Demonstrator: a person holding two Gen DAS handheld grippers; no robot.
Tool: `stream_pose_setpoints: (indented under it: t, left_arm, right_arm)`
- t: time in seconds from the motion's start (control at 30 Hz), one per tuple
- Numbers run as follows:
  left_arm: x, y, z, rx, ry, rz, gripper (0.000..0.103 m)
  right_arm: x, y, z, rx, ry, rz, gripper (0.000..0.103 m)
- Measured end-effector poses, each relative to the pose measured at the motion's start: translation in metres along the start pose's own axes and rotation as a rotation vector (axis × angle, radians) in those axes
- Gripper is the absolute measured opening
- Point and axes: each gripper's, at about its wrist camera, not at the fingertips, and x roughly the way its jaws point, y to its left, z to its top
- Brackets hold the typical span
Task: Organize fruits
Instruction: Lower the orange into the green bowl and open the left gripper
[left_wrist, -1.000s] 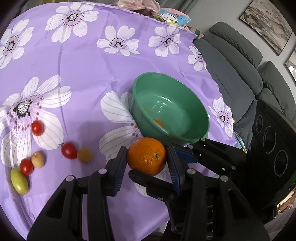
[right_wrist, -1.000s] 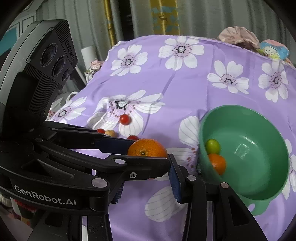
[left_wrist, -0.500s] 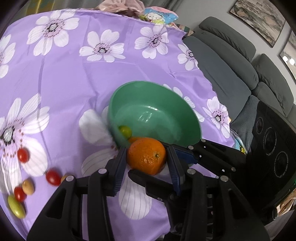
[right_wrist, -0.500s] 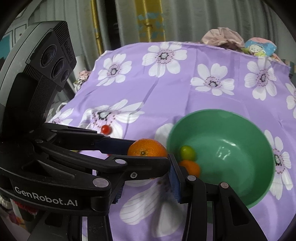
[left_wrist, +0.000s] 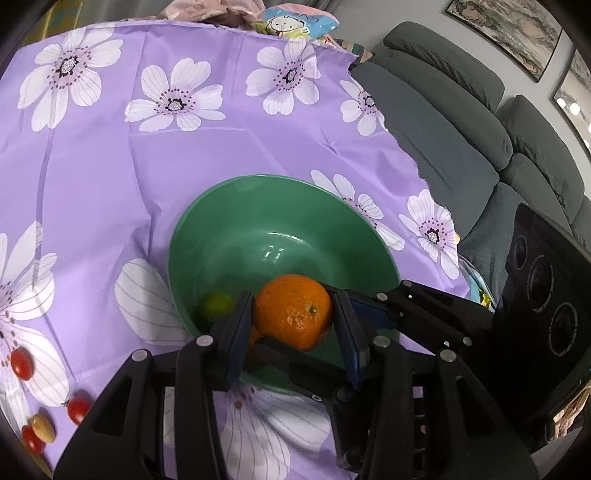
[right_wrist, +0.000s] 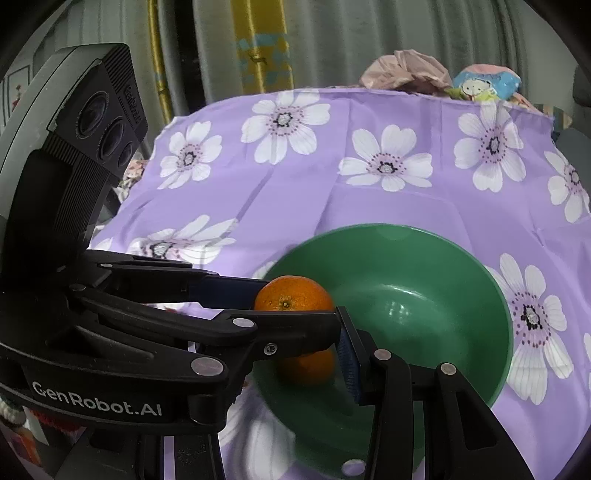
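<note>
My left gripper (left_wrist: 293, 317) is shut on an orange (left_wrist: 292, 311) and holds it above the near inside of the green bowl (left_wrist: 280, 199). The orange also shows in the right wrist view (right_wrist: 293, 295), with the bowl (right_wrist: 424, 258) behind it. A small green fruit (left_wrist: 216, 305) and another orange fruit (right_wrist: 306, 367) lie in the bowl. My right gripper (right_wrist: 295, 350) reaches under the left one; one blue-padded finger (right_wrist: 349, 358) shows, the other is hidden, and nothing shows between them.
Red cherry tomatoes (left_wrist: 21, 363) (left_wrist: 78, 410) and a tan fruit (left_wrist: 42, 428) lie on the purple flowered cloth (left_wrist: 110, 155) at the left. A grey sofa (left_wrist: 461, 122) stands right of the table. Bags and a cartoon pouch (left_wrist: 295, 22) sit at the far edge.
Both grippers have moved together towards the bowl; the orange went from above the cloth beside the bowl to above the bowl's inside. The left grip stays the same.
</note>
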Motion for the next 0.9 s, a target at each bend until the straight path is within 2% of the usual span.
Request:
stream_pose_setpoints:
  t: [0.47, 0.77, 0.9]
  left_arm:
    - [0.026, 0.01, 0.001, -0.031, 0.053, -0.016, 0.043]
    - [0.024, 0.008, -0.002, -0.028, 0.051, 0.022, 0.044]
    - [0.015, 0.007, -0.003, -0.025, 0.03, 0.049, 0.05]
  right_arm:
    - [0.02, -0.012, -0.005, 0.024, 0.063, -0.018, 0.044]
    - [0.018, -0.011, -0.008, 0.03, 0.079, -0.042, 0.045]
    - [0.014, -0.011, -0.008, 0.03, 0.078, -0.07, 0.045]
